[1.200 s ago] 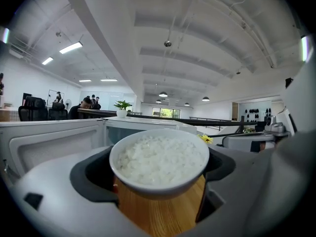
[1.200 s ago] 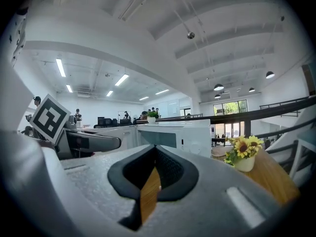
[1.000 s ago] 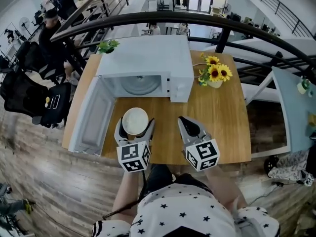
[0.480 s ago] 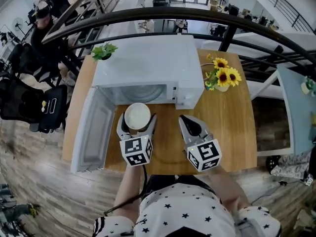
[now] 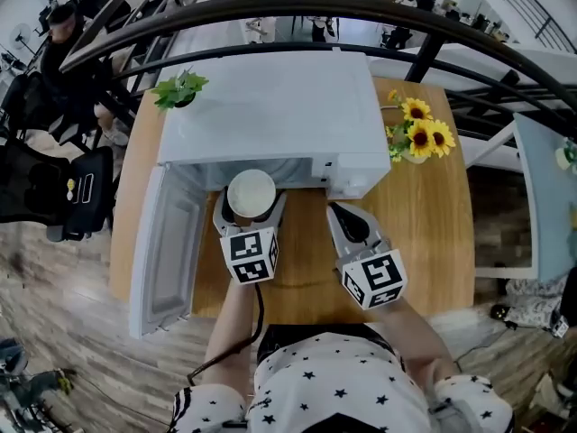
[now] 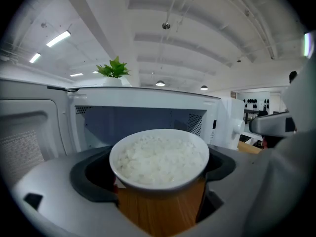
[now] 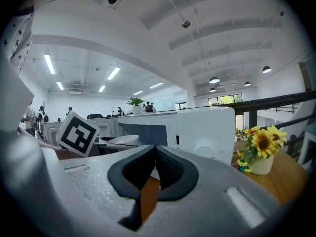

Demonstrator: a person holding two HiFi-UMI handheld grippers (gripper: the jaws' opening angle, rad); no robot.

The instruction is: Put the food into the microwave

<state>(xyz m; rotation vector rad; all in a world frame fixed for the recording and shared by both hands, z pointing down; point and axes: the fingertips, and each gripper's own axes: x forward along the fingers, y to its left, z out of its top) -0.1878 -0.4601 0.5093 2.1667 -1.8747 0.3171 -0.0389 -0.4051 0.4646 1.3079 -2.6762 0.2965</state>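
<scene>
A white bowl of rice [image 5: 251,193] [image 6: 159,158] is held between the jaws of my left gripper [image 5: 250,204], which is shut on it. The bowl hangs right at the mouth of the white microwave [image 5: 270,106] [image 6: 148,117], whose door [image 5: 167,242] stands swung open to the left. In the left gripper view the dark cavity lies just behind the bowl. My right gripper [image 5: 347,221] [image 7: 150,174] hovers over the wooden table [image 5: 424,233] to the right of the bowl, shut, holding nothing. The bowl [image 7: 122,140] also shows at the left of the right gripper view.
A vase of sunflowers [image 5: 419,138] [image 7: 259,152] stands on the table right of the microwave. A small green plant [image 5: 178,90] [image 6: 113,70] sits at the microwave's far left corner. A black curved railing [image 5: 297,12] runs behind the table.
My left gripper has carried the bowl forward from the middle of the table to the microwave's opening. The right gripper has moved forward beside it.
</scene>
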